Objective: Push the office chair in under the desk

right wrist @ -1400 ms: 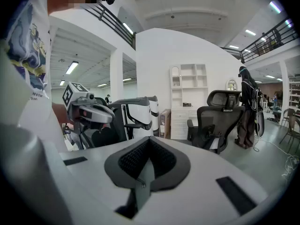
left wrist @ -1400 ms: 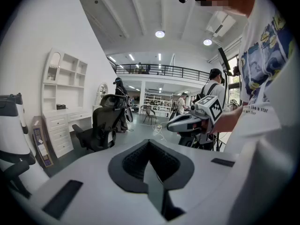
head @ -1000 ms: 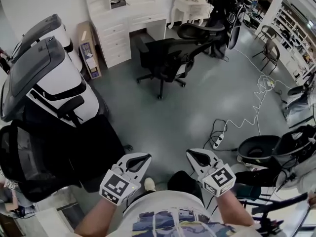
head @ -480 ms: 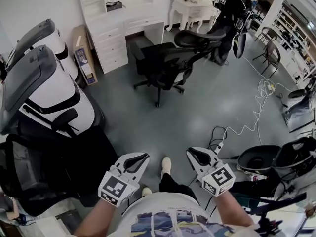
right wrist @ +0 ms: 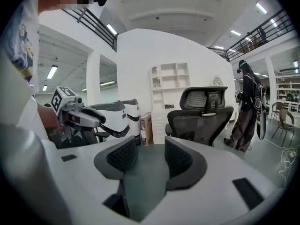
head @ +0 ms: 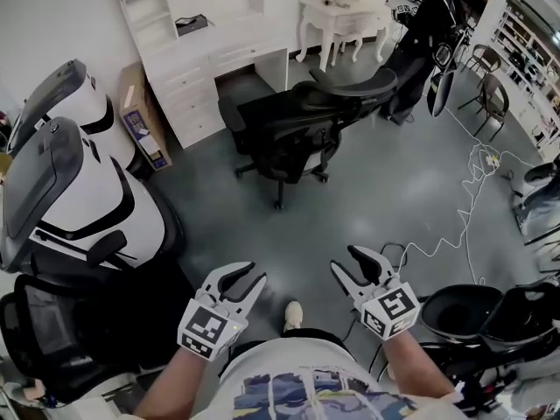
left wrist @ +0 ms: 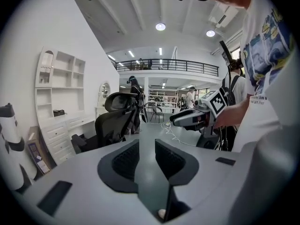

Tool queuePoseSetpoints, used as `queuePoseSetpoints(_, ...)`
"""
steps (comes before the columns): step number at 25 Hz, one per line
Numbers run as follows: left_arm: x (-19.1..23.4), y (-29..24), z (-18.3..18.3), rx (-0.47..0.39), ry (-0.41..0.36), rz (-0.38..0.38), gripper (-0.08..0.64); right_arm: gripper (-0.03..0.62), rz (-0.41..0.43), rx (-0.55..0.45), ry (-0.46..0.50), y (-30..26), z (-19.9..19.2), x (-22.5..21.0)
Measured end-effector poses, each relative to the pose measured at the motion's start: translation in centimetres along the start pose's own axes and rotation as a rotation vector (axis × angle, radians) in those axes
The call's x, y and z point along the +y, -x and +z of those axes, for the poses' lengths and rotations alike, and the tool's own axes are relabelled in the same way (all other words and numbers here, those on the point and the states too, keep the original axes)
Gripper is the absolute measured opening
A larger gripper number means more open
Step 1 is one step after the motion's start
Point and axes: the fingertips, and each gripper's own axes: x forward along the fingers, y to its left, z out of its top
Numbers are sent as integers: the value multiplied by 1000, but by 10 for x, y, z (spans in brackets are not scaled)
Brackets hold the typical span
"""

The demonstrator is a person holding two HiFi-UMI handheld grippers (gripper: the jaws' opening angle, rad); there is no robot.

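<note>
A black mesh office chair [head: 293,125] stands on the grey floor, pulled out from the white desk [head: 229,52] with drawers and shelves behind it. Its back faces me in the right gripper view [right wrist: 202,117], and it shows too in the left gripper view [left wrist: 114,122]. Both grippers hang low in front of my body, far short of the chair. The jaws of my left gripper [head: 248,276] [left wrist: 146,146] are opening with nothing between them. So are those of my right gripper [head: 348,262] [right wrist: 150,146], a little wider, also on nothing.
Big white-and-grey pods [head: 74,191] line the left, with a cardboard box [head: 140,116] against the desk. A black mesh chair [head: 52,331] sits at lower left. White cables [head: 464,204] cross the floor at right, near dark chairs [head: 490,300]. A person in dark clothes [head: 433,24] stands beyond.
Both grippers' jaws have gone from shut to parted. I have stepped forward, so the chair and desk sit closer and lower in the head view.
</note>
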Motion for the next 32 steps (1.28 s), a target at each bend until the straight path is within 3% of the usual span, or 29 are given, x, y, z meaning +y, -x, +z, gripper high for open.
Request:
queuePoseSetpoints(11, 50, -65, 18, 30, 14, 32, 127, 255, -62, 1, -75, -42, 1, -96)
queuePoseSetpoints(15, 81, -88, 25, 22, 17, 29, 137, 267, -121, -5, -111, -59, 10, -130)
queuePoseSetpoints(24, 156, -157, 49, 14, -17, -44, 177, 304, -244, -19, -168, -113, 46, -216)
queuePoseSetpoints(32, 214, -214, 56, 47, -96, -104, 220, 330, -356, -39, -203, -152, 67, -277)
